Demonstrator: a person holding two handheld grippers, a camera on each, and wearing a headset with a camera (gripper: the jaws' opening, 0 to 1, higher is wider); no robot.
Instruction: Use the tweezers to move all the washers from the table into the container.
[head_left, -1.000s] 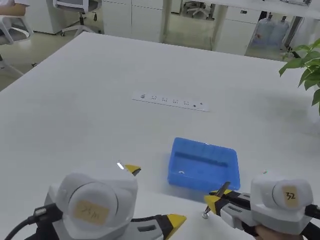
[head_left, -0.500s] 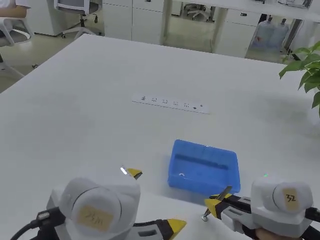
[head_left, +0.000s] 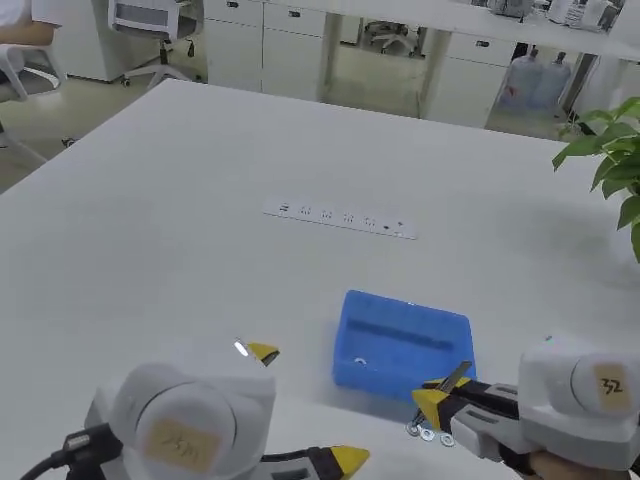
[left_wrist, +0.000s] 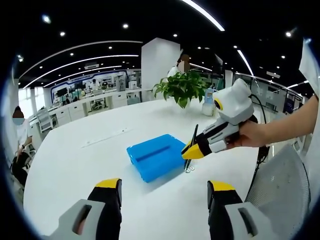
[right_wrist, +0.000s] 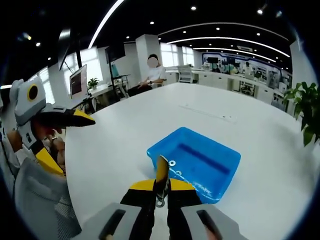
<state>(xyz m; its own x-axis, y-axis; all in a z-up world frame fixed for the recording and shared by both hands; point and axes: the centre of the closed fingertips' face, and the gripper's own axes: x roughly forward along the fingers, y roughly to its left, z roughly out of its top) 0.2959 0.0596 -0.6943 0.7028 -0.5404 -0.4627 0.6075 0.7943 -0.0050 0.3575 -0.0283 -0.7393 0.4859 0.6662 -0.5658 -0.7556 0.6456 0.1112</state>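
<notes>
A blue container (head_left: 405, 340) sits on the white table (head_left: 200, 200), with a washer (head_left: 360, 362) inside it. My right gripper (head_left: 432, 402) is shut on thin metal tweezers (head_left: 452, 378) at the container's near edge. Several washers (head_left: 428, 432) lie on the table just under it. In the right gripper view the tweezers (right_wrist: 161, 172) stick up between the shut jaws toward the container (right_wrist: 200, 160), where two washers (right_wrist: 172, 163) lie. My left gripper (head_left: 306, 405) hangs open and holds nothing, left of the container. Its own view shows the right gripper (left_wrist: 200, 147) and the washers (left_wrist: 189, 170).
A white power strip (head_left: 340, 219) lies across the table's middle. A green plant (head_left: 610, 160) stands at the far right edge. Office chairs (head_left: 150, 25) stand beyond the table's far side. A mesh chair back (left_wrist: 280, 185) is close by the person.
The head camera has tilted, so the container sits lower in view and the washers under the tweezers now show. Both grippers keep about the same places.
</notes>
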